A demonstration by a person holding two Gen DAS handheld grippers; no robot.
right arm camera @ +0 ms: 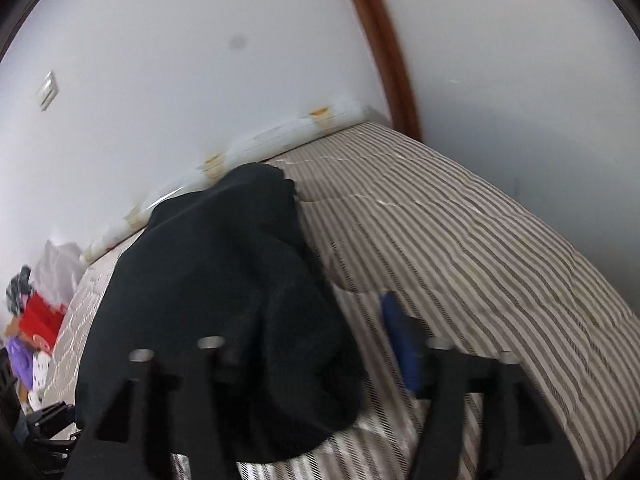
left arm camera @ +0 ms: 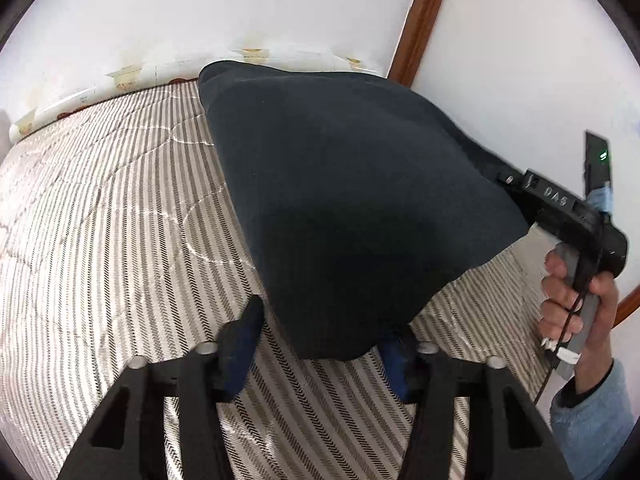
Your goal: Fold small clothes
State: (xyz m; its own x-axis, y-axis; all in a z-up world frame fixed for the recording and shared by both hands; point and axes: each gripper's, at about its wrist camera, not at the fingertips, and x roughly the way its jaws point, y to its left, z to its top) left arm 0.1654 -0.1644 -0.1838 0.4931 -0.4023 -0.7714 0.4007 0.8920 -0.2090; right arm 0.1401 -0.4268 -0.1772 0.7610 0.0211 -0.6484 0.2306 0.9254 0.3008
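Dark garment (left arm camera: 352, 208): navy-black knit cloth, soft and matte, lifted in a taut tent shape above the striped bedcover (left arm camera: 100, 220); its far end reaches the wall side of the bed.
Where it sits: mid-bed, partly in the air in the left wrist view; in the right wrist view it (right arm camera: 224, 280) lies heaped over the near left part of the bed.
Left gripper (left arm camera: 320, 344): jaws part open with the garment's lowest fold hanging between them; the cloth touches the right blue pad, but I cannot tell whether the pads actually press it.
Right gripper (right arm camera: 316, 352): jaws stand apart; the cloth drapes over the left finger, and the blue right pad (right arm camera: 404, 344) is bare, so no grip there.
Person's hand (left arm camera: 572, 304): wraps the right gripper's handle beside the raised edge.
Step in hand, as I judge: carrying one edge across for a fold.
Doing it well: pinch close to the hem, keep both corners level, lay the fold down flat, then smooth the heap.
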